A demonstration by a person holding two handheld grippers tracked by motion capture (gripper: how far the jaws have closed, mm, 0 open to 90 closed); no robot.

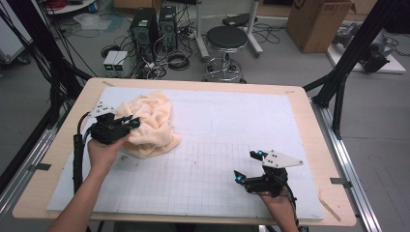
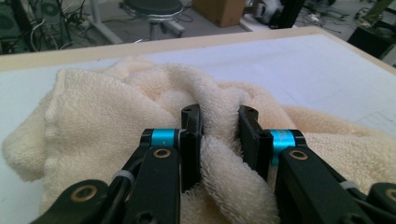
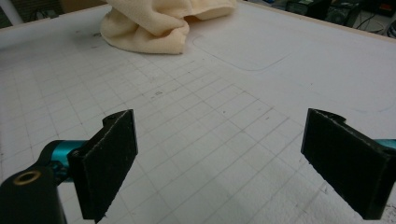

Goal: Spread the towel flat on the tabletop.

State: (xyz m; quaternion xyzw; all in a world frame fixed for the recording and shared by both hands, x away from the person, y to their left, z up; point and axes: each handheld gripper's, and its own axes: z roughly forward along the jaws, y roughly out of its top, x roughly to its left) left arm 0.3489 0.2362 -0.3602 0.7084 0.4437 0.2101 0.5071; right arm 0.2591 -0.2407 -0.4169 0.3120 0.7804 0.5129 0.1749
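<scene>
**Cream towel pinched at the left of the white mat**

Seen from the high view: a wooden table (image 1: 58, 145) with a white foam mat (image 1: 232, 121), ruled with a thin grid on its near half. Behind, a grey floor with a round black stool (image 1: 226, 38), computer towers (image 1: 145, 29), tangled cables and a cardboard box (image 1: 316, 24). At the left of the mat, a crumpled cream towel (image 1: 152, 123), soft and looped. Left gripper (image 1: 130, 123) at its near edge; right gripper (image 1: 247, 166) low over bare grid, well apart.

In the left gripper view: left gripper (image 2: 219, 135) narrow, black pads clamped on a thick fold of the fluffy towel (image 2: 93, 116).

In the right gripper view: right gripper (image 3: 219, 158) wide, nothing between the rough black pads; towel (image 3: 154, 23) far off.
</scene>
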